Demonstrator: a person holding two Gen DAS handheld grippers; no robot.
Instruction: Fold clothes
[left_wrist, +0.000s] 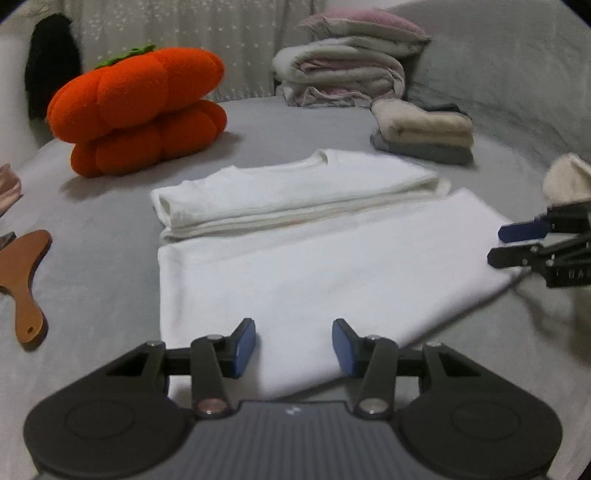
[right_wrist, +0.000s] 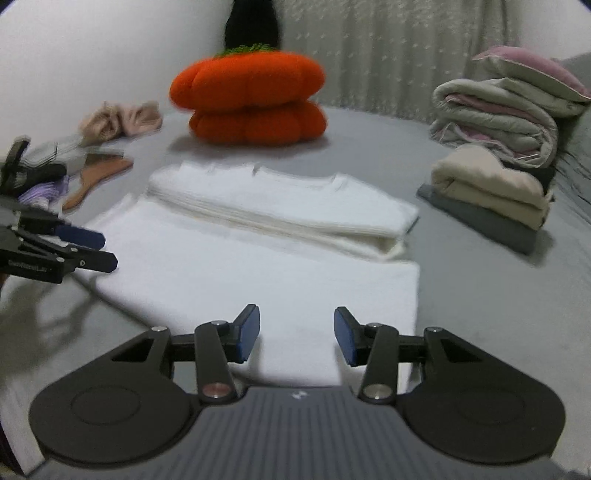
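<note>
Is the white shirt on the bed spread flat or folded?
Partly folded. The white shirt has its collar end doubled into a thick layered band, while the near part lies flat in one smooth panel.

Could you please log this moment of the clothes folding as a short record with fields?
surface: grey bed sheet
garment: white shirt, top part folded down over itself
left hand-held gripper: open, over shirt's near edge
right hand-held gripper: open, over shirt's near edge
finished stack: folded clothes, right of shirt
nearby: orange pumpkin cushion, wooden brush
</note>
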